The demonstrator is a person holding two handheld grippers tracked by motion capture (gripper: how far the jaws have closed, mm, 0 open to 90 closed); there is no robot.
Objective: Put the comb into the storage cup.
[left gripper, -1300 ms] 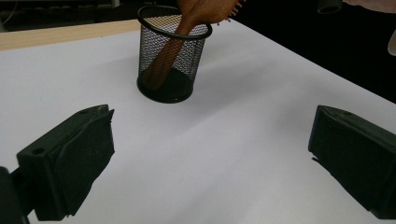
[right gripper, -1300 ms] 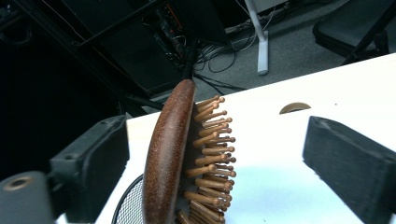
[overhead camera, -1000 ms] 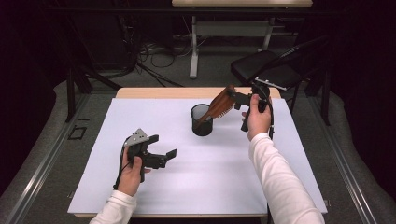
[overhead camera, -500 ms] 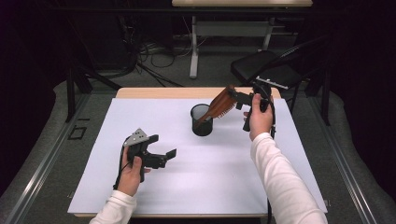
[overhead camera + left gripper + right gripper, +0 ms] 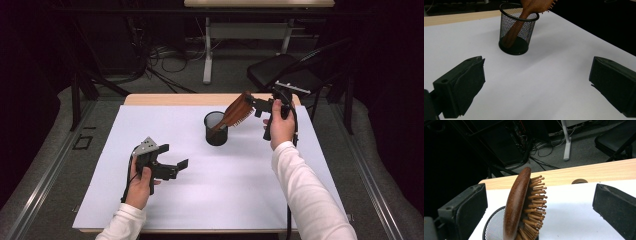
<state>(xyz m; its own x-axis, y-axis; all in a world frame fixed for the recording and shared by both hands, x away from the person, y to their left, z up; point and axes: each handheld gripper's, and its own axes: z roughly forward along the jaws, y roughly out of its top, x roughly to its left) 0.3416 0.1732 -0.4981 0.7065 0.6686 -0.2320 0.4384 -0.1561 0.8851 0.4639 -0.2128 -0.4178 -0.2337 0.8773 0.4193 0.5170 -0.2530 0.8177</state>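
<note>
1. Lying near the front edge of the white table sheet (image 5: 100,165), well short of the mesh cup (image 5: 216,129) and to its left: left hand (image 5: 140,182) curling around the left gripper (image 5: 172,169), forearm coming in low, jaws pointing toward the cup.
2. Standing wide apart with bare sheet between them in the left gripper view: those jaws, holding nothing.
3. Sitting beyond that gripper, past the middle of the sheet: the cup, upright, with the handle of the wooden hairbrush (image 5: 236,112) resting inside and leaning out over the rim toward the right.
4. Reaching up just right of the cup: right hand (image 5: 280,129), wrist raised, sleeve stretching back to the front edge, right gripper (image 5: 252,104) pointing left at the brush head.
5. Flanking the brush head in the right gripper view, with clear gaps on both sides: the right jaws, spread and not pressing it.
6. Being cut off at the top of the left gripper view: the bristle head; at the bottom of the right gripper view: the handle and most of the cup.
7. Staying hard to make out: whether the handle's tip is touching the cup's floor.
</note>
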